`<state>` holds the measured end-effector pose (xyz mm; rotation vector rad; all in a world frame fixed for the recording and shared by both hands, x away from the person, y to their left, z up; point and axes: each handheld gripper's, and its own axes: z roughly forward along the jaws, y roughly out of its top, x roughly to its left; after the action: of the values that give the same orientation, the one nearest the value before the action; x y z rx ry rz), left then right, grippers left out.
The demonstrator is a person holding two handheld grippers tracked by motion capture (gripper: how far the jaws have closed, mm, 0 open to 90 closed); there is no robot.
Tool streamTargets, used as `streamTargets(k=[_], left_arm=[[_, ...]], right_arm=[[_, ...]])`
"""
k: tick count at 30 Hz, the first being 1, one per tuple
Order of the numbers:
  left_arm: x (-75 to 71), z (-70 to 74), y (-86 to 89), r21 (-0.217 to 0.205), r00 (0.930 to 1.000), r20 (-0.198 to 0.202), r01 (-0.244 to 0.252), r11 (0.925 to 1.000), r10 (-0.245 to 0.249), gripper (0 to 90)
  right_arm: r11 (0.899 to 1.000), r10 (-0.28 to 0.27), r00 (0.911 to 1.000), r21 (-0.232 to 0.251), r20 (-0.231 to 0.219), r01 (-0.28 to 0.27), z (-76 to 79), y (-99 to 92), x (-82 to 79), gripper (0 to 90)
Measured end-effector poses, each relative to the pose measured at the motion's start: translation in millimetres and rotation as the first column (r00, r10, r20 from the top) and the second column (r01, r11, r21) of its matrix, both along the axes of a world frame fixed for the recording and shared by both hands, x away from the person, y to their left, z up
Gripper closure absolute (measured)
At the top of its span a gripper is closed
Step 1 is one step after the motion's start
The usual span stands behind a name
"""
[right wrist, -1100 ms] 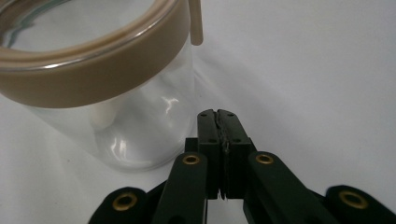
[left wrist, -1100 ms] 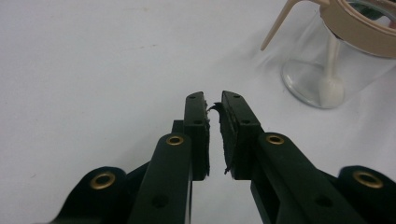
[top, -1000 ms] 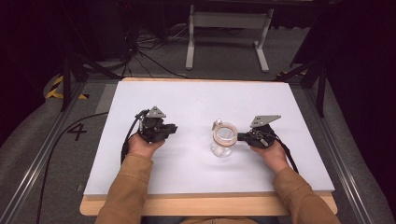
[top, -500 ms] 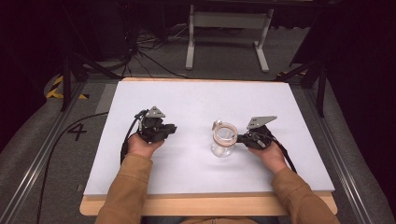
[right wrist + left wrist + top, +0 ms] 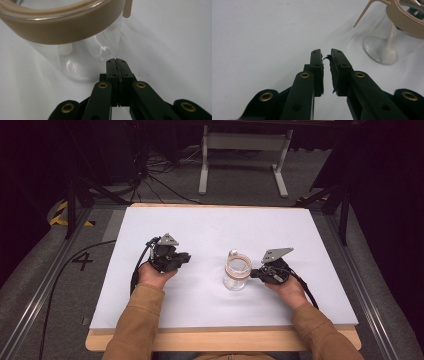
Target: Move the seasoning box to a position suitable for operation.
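As a second ago: right gripper (image 5: 116, 61) closed beside jar (image 5: 236, 274).

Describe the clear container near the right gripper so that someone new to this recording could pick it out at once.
Start at the white table top. A little right of its middle, just in front of the right gripper, stands a clear jar. It is see-through with a tan band around its rim and a small pale tab rising from the far side, the one loose thing on the white surface.

right hand-held gripper (image 5: 254, 273) | edged slightly nearer the jar (image 5: 236, 272) | tips now at glass
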<state>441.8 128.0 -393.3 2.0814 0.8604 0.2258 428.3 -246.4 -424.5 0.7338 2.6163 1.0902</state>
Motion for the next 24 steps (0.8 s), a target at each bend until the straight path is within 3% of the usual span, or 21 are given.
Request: streamTargets(k=[5, 17, 20, 24], left_arm=[[3.6, 0.0, -6.1, -0.024, 0.9999, -0.005, 0.014, 0.9996, -0.014, 80.7], [7.8, 2.4, -15.5, -0.02, 0.9985, 0.003, 0.054, 0.9983, -0.054, 83.0], [7.6, 4.6, -16.6, -0.03, 0.998, 0.005, 0.062, 0.9976, -0.062, 83.0], [6.7, 9.4, -18.7, -0.054, 0.9961, 0.009, 0.089, 0.9946, -0.088, 83.5]], right_arm=[[1.0, 0.017, 0.9999, -0.009, -0.002, -0.017, -1.6, 3.1, -7.1, 89.6], [0.999, 0.045, 0.999, -0.021, 0.0, -0.045, -3.6, 12.3, -19.2, 89.5], [0.999, 0.049, 0.9988, -0.01, 0.001, -0.049, -3.8, 10.1, -19.0, 85.7], [1.0, 0.021, 0.9997, 0.0, 0.013, -0.021, 1.3, -2.1, -17.9, 88.3]])
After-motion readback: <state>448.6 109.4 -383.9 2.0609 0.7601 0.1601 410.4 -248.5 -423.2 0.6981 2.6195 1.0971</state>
